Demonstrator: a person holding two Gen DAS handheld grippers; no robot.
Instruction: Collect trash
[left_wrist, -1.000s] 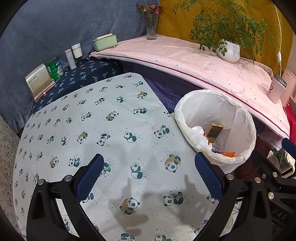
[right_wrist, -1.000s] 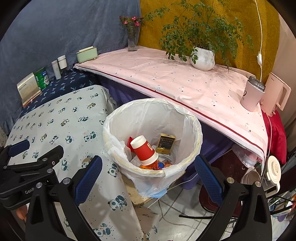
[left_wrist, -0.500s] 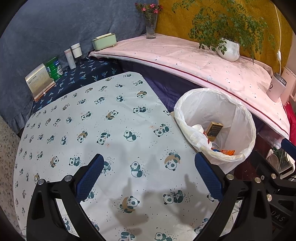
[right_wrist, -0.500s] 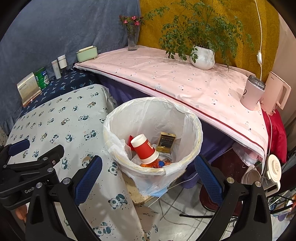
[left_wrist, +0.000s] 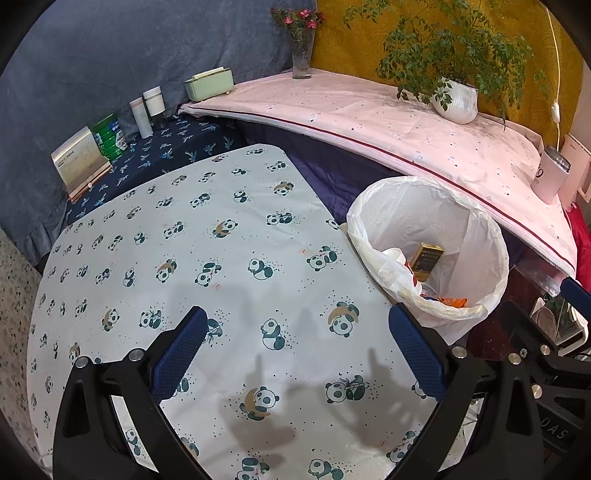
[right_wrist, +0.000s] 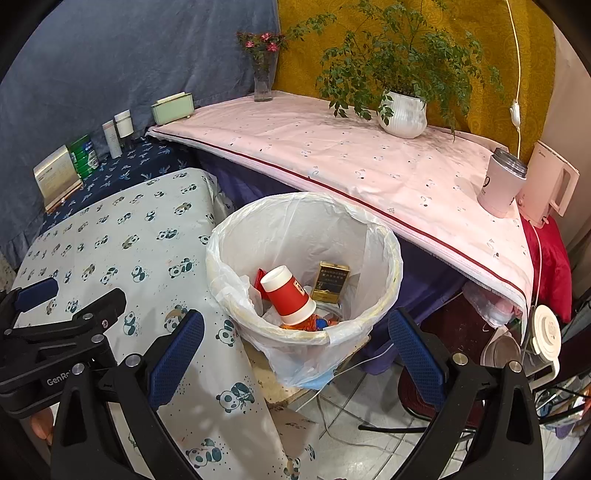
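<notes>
A white bin, lined with a thin white bag folded over its rim, stands on the floor just beside the edge of the panda-print surface, under the overhang of the pink-covered surface. Inside it a red paper cup with a white rim lies tilted, mouth up and to the left. Beside the cup a gold and black box leans upright against the inner wall. Orange wrappers and crumpled white scraps lie at the bottom.
</notes>
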